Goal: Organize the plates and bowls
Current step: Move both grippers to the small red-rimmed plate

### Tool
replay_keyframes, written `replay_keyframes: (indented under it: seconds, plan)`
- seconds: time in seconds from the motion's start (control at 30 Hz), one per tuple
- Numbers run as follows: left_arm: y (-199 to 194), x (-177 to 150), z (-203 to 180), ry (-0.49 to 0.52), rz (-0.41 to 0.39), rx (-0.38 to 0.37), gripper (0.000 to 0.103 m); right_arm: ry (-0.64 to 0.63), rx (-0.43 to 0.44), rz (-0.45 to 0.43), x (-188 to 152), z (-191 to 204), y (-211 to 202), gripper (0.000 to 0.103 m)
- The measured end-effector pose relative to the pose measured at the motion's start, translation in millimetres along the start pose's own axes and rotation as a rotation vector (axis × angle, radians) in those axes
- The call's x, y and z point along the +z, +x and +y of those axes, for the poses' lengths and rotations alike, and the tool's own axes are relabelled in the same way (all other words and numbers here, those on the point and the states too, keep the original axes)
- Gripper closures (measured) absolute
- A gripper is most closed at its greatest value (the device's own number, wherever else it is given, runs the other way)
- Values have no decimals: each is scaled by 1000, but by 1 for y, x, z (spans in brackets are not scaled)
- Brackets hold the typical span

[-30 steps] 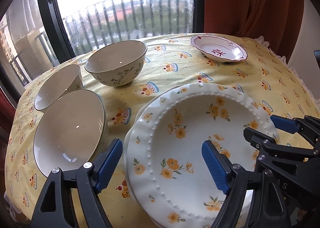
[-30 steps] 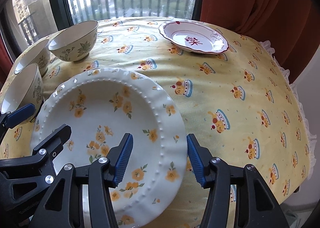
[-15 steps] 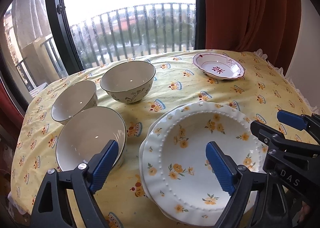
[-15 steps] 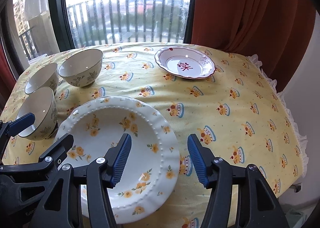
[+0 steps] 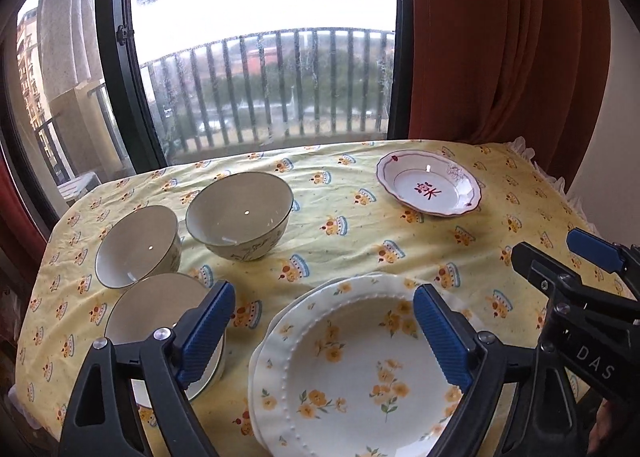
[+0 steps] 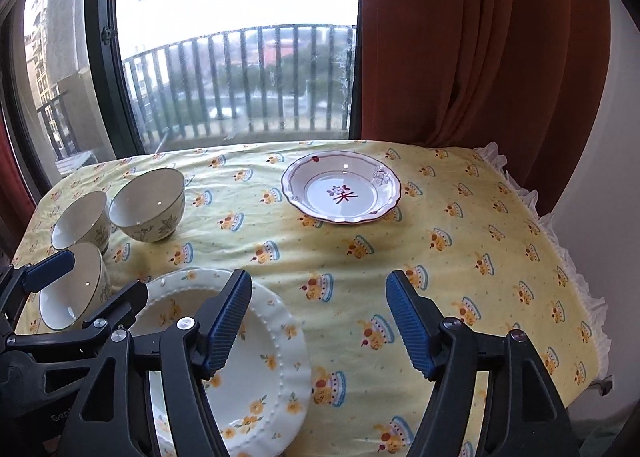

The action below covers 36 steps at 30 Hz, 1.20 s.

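With the yellow-flowered plate [image 5: 352, 369] set on a second plate at the cloth's near edge, both the left gripper [image 5: 320, 331] and right gripper [image 6: 318, 321], jaws just widened and empty, seem between steps; the red-rimmed plate [image 6: 341, 193] at one o'clock likely comes next, while only the left view shows the lower plate's rim.

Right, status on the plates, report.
Left hand-held gripper and right hand-held gripper open, jaws just widening, nothing held. White yellow-flowered plates stacked. Red-rimmed plate apart.
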<state>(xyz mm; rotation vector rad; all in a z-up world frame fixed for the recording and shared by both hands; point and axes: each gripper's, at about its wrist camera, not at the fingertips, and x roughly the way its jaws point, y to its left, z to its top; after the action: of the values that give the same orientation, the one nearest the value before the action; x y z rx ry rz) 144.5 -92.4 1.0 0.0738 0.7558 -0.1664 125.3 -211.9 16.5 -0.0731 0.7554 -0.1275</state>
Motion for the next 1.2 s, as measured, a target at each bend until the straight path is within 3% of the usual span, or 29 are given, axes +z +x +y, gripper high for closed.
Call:
replay_keyframes:
  seconds: [0.23,0.73,0.93,1.07,1.2]
  plan:
    - [7,37,-22,53,-77,8,7,-13,-31,-50,32,-22,13,26]
    - [83,122,-53,38,4,13,7,53,20,-16,107,-69,92,24]
    - [108,156,-77,75,6,4,7,106,10,-3,135,-99,117,24]
    - [134,167,-92,95,14,13,7,137,-4,26,145,-117,141,24]
    - [169,170,-99,105,79,-21,7,167,-16,59,147,-130,174,24]
